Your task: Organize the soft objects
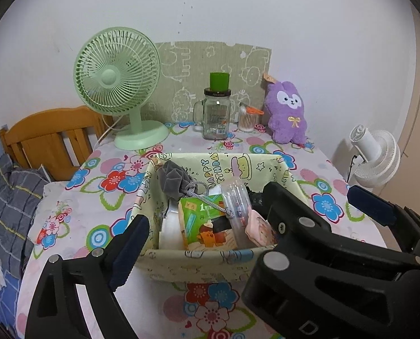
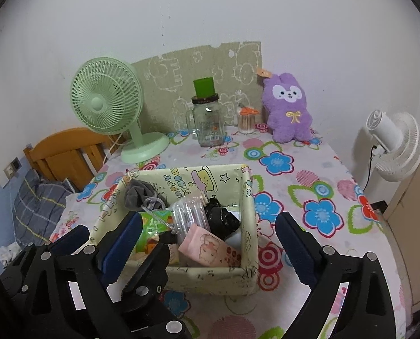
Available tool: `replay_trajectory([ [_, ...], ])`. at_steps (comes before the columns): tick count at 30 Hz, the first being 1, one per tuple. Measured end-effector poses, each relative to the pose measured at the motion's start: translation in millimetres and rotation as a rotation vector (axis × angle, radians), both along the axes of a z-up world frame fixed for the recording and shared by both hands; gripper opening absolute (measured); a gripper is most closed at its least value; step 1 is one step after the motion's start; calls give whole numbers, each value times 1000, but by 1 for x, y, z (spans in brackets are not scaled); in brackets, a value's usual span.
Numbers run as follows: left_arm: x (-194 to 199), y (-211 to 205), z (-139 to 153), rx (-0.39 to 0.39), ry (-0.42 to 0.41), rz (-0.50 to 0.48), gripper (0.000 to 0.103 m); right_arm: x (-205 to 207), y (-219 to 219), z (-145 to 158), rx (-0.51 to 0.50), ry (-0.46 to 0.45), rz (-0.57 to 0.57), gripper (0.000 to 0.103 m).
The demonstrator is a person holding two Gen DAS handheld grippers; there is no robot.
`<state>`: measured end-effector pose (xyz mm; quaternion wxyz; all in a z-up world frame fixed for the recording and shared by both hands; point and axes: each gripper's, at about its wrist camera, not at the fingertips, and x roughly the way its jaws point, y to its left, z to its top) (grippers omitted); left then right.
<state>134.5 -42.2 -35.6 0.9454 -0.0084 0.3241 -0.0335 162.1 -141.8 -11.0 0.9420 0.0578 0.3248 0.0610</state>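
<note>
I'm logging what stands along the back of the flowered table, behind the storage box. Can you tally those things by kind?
Electric fans: 1, the pale green desk fan
Glass jars: 1, the clear handled jar with a green cap
Cotton swab holders: 1, the small clear tub of swabs
Soft toys: 1, the purple plush animal with a white face
Total: 4

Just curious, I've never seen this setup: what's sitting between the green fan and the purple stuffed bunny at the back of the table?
In both views, a glass jar with a green cup on its lid, then a small cotton swab tub.
</note>
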Motion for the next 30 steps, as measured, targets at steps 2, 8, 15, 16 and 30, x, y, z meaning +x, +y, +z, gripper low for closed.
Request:
replay_trajectory([
  [2,-6,0,4,-1,-11,-1,93,-7,0,4,-2,-11,-2,97],
  [8,-26,-1,13,5,-47,-2,96,-28,-1,16,-8,-40,3,98],
  [15,-46,2,22,-2,-82,-4,99,-50,-2,28,-18,-74,-5,100],
  [16,-49,2,23,-3,-85,-9,100,-53,-3,29,-19,-79,-8,100],
  [30,-87,14,36,18,-139,26,103,-100,-25,44,-64,-136,-78,101],
])
